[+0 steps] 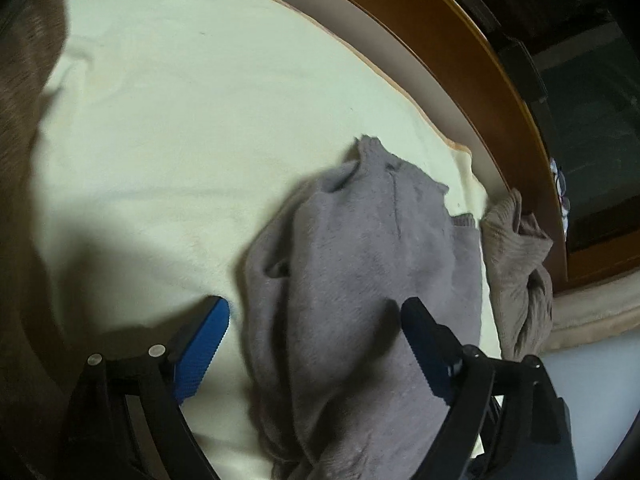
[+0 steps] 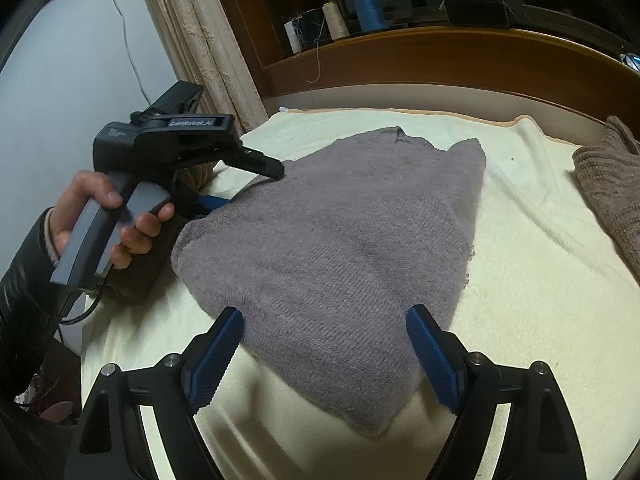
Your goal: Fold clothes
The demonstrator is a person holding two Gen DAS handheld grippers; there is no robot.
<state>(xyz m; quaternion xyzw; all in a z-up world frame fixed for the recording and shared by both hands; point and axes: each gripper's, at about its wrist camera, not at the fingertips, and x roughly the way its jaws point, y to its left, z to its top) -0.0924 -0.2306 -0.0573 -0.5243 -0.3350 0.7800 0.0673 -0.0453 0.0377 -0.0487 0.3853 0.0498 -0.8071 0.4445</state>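
While the grey sweater lies folded on the cream blanket, both claws gape wide: the left gripper straddles its far-left edge, the right gripper its near edge. A brown knit beside it is cut off.

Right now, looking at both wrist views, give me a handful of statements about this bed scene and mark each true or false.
1. The grey sweater lies on a cream blanket. True.
2. The right gripper is shut on the sweater. False: its jaws stand open over the near edge.
3. A beige knit garment lies beside the sweater. True.
4. The left gripper is empty and far from the sweater. False: it is open, at the sweater's edge.
5. Thread spools sit on the blanket. False: they stand on the wooden shelf.
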